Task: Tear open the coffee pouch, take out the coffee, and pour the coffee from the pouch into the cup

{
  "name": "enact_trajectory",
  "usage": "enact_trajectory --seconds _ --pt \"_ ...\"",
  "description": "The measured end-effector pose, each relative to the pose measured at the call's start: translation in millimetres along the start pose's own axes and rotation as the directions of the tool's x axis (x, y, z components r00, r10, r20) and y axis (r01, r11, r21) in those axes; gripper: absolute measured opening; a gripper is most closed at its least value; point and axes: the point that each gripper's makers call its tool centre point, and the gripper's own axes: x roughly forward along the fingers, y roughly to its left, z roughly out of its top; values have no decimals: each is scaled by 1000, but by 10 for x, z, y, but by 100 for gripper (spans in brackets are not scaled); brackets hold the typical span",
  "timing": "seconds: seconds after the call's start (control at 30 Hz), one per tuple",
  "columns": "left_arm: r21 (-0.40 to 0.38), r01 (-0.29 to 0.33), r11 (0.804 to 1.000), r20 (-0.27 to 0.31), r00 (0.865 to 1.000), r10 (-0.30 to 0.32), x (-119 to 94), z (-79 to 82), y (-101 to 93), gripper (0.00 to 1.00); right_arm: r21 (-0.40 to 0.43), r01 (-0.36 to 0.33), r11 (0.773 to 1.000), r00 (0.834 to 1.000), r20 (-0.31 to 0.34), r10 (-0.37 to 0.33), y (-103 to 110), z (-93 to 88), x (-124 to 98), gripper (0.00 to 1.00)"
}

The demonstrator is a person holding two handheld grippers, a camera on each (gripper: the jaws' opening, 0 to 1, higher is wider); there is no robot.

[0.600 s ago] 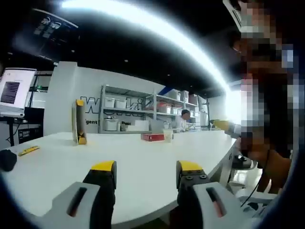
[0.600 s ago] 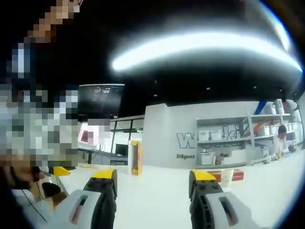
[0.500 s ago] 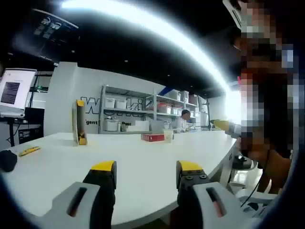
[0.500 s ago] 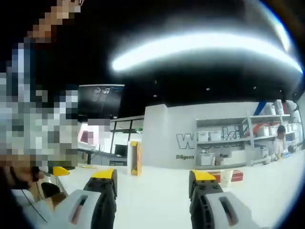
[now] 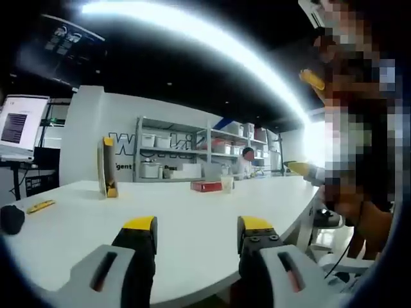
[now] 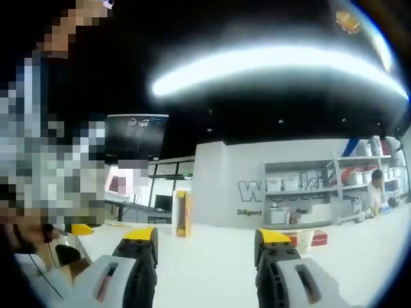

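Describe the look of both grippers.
The left gripper and the right gripper look alike: two blocky black jaws each, capped with yellow tips, rising from grey housings. Each housing has a dark slot with a reddish-orange strip inside. No cables or sleeves are visible.

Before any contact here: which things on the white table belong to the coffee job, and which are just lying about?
Job:
- red coffee pouch, lying flat
- pale cup just beside it
- left gripper and right gripper, both open and holding nothing

Lying about:
- upright yellow and black box
- small yellow item
- dark round object at the table edge
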Motion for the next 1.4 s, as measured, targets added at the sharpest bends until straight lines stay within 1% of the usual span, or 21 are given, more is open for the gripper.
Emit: enact_trajectory --seconds 0.37,0.77,1.07,1.23,1.4 --pt "2 2 1000 7 1000 -2 8 21 -20 52 -5 0 1000 1000 0 0 -3 28 -7 61" --pt "12 -10 1000 11 1000 10 -10 65 12 52 3 -10 1000 1000 8 10 43 45 15 60" --pt "18 -16 1000 1 1000 16 11 9 20 52 6 -10 1000 1000 -2 11 28 -3 13 60" --pt "14 -24 1000 -6 1000 24 17 -27 69 53 8 -14 1000 1000 -7 14 37 -27 26 60" --pt "14 -34 999 -3 999 34 1 -23 106 52 12 -15 1000 1000 -10 15 36 -54 25 60"
